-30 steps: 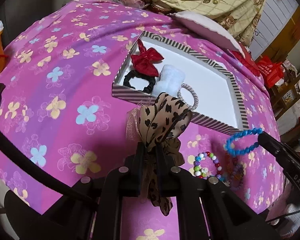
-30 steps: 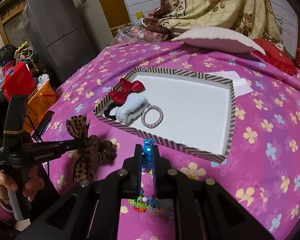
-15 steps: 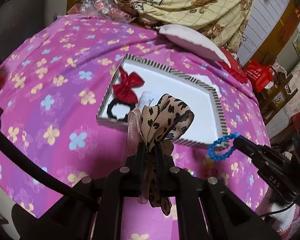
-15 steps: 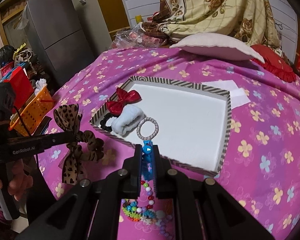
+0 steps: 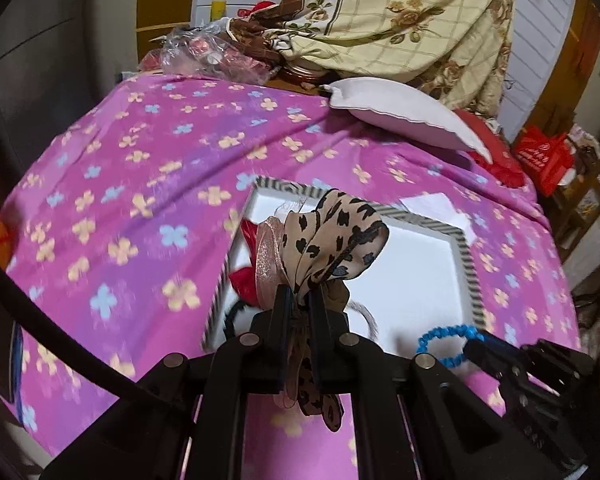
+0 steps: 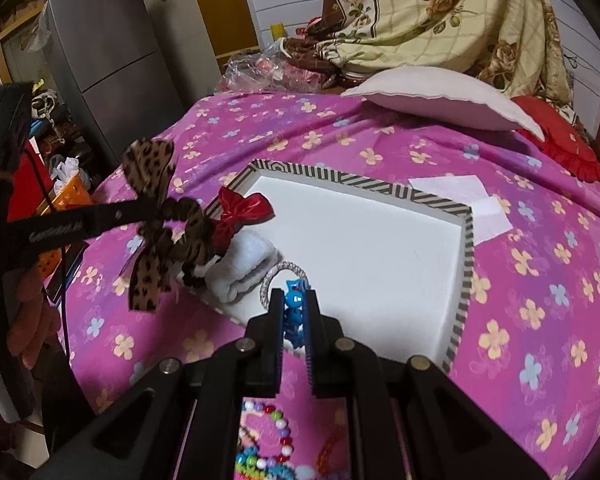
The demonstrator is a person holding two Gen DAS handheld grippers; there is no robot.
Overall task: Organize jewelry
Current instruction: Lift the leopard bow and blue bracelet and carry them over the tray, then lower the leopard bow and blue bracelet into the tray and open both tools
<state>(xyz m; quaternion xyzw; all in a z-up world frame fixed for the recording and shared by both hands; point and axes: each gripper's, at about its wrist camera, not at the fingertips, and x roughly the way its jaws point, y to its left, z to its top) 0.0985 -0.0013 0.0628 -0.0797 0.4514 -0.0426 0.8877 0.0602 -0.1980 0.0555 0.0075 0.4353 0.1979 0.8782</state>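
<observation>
Showing only in the right view, loose beads (image 6: 272, 440) lie below the right gripper (image 6: 294, 312) pinching the blue bracelet (image 6: 293, 305), while the left gripper (image 5: 299, 304) clamps a leopard bow (image 5: 332, 240) that hides the striped tray's (image 5: 466, 264) red bow (image 5: 245, 278).

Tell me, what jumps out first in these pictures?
The leopard-print bow, pinched in the left gripper, hangs over the near left corner of the striped tray. The blue bead bracelet is clamped in the right gripper at the tray's near edge, all on a bright pink flowered bedspread.
</observation>
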